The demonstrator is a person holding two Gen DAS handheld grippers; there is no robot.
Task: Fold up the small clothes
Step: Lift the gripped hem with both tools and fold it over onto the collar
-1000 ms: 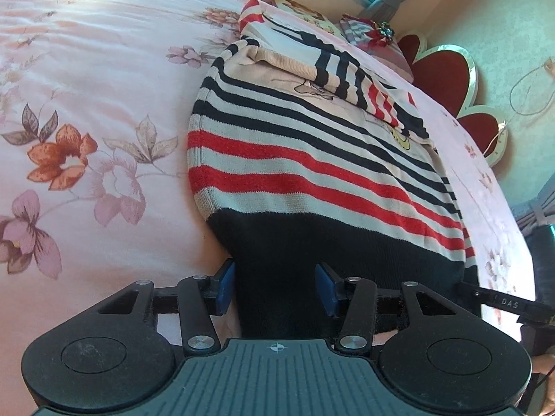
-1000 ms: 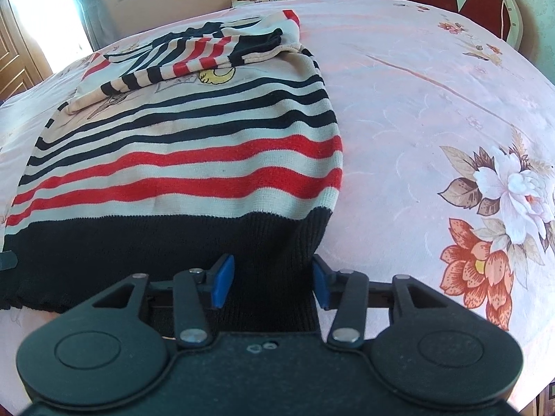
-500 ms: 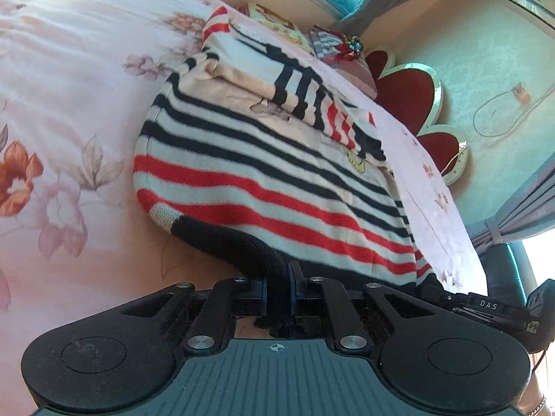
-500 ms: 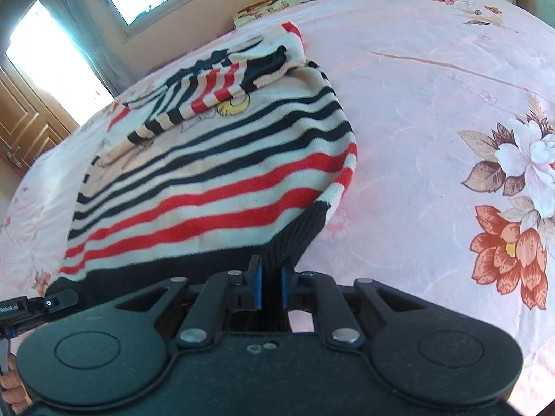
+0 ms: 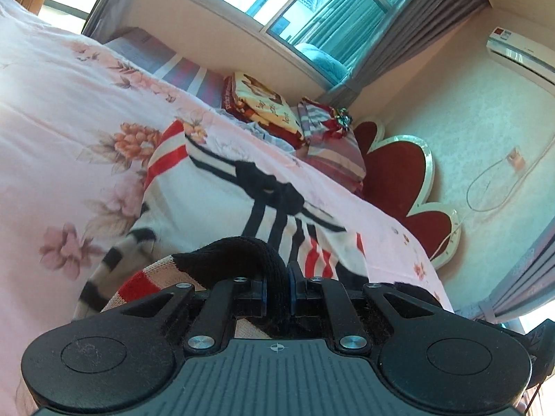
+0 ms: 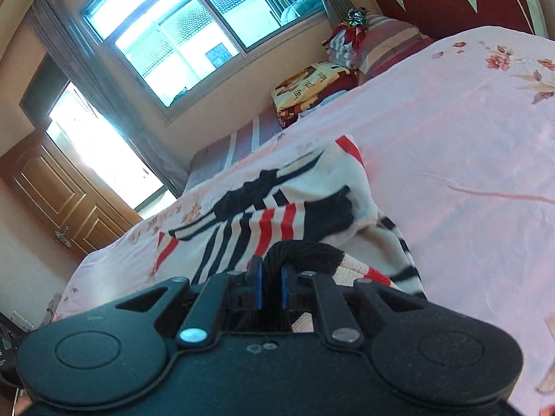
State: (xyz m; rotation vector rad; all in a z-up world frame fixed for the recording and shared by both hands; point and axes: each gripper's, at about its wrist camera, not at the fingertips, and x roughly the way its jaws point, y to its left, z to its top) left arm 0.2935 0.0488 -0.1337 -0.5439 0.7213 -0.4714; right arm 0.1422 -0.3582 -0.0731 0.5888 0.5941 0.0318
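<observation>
The sweater (image 5: pixel 222 187) is lying on the bed (image 5: pixel 62 104), striped in white, black and red, with its black hem lifted off the sheet and arching toward both cameras. The far part, with the sleeves crossing over the chest, is resting flat on the pink flowered sheet; the near part is curling up, showing the paler inside of the knit.

The left claw (image 5: pixel 276 287) is pinching one corner of the black hem tight between its blue pads, the jaws standing narrow with only the knit between them. The right claw (image 6: pixel 270 286) is gripping the other hem corner the same way, its pads (image 6: pixel 257 287) pressing on a bunched fold of black rib.

Beyond the sweater, at the bed's far edge, a folded blanket (image 5: pixel 263 104) is sitting beside a striped pillow (image 5: pixel 333 145). A red headboard (image 5: pixel 395 176) with a white scalloped rim is standing against the wall. A window (image 6: pixel 180 34) with grey curtains is letting in bright light, and a wooden door (image 6: pixel 52 194) is showing in the right wrist view.
</observation>
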